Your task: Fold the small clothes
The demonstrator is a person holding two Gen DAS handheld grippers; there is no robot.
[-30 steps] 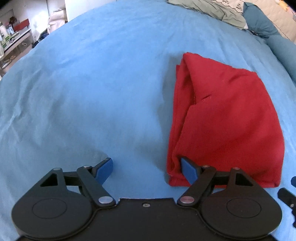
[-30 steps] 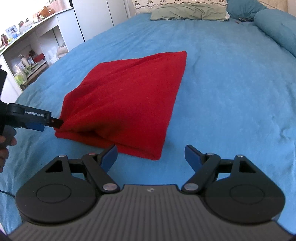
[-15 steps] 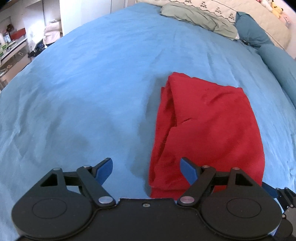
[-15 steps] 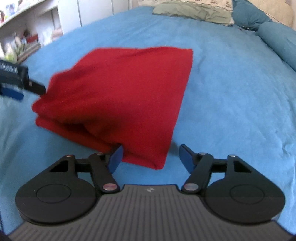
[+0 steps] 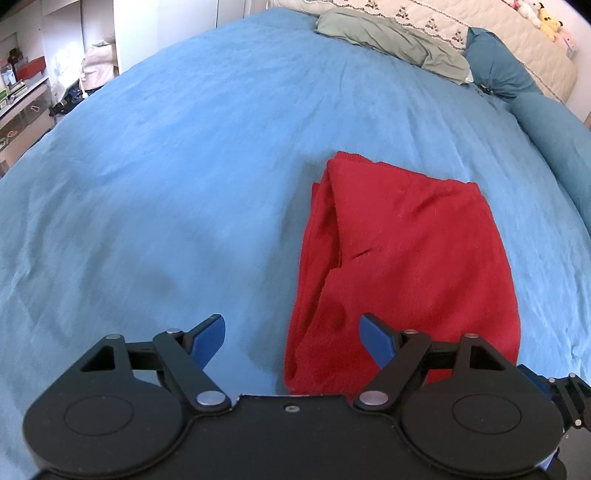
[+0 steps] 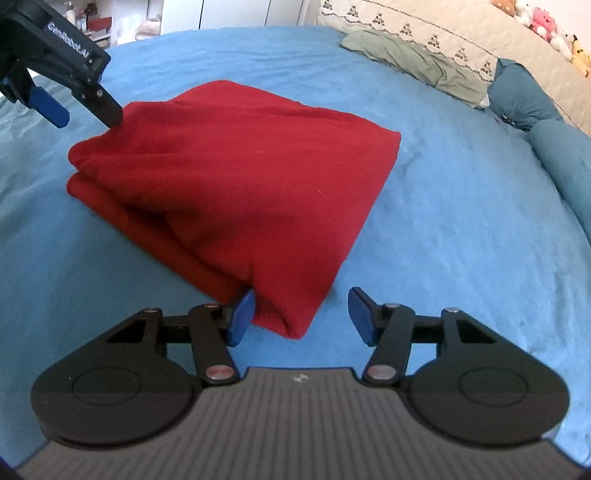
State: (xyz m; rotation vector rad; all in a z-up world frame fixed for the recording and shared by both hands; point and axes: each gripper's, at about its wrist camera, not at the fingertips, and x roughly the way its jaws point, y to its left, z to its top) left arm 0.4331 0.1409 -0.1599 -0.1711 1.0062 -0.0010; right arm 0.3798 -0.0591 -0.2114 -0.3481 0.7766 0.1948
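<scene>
The red garment (image 6: 236, 181) lies folded in a thick bundle on the blue bed (image 5: 155, 177), both the left tool (image 5: 291, 338) and right tool (image 6: 301, 314) gaping wide and empty at its near edge, so the tidy finish, I'd say, is pressing layers flat without dragging.

The folded garment (image 5: 413, 258) is plain red, with no pattern. It lies on a bed (image 5: 184, 166) covered in a plain light blue sheet. The left hand-held gripper (image 5: 291, 334) is black with blue fingertips (image 5: 210, 332). The right hand-held gripper (image 6: 301, 312) is black and grey, also with blue fingertips (image 6: 242, 314). The pillow (image 6: 413, 55) is grey-green, the bolster (image 6: 524, 96) dark teal, and the headboard cover (image 6: 443, 26) is cream with small dark embroidery.
</scene>
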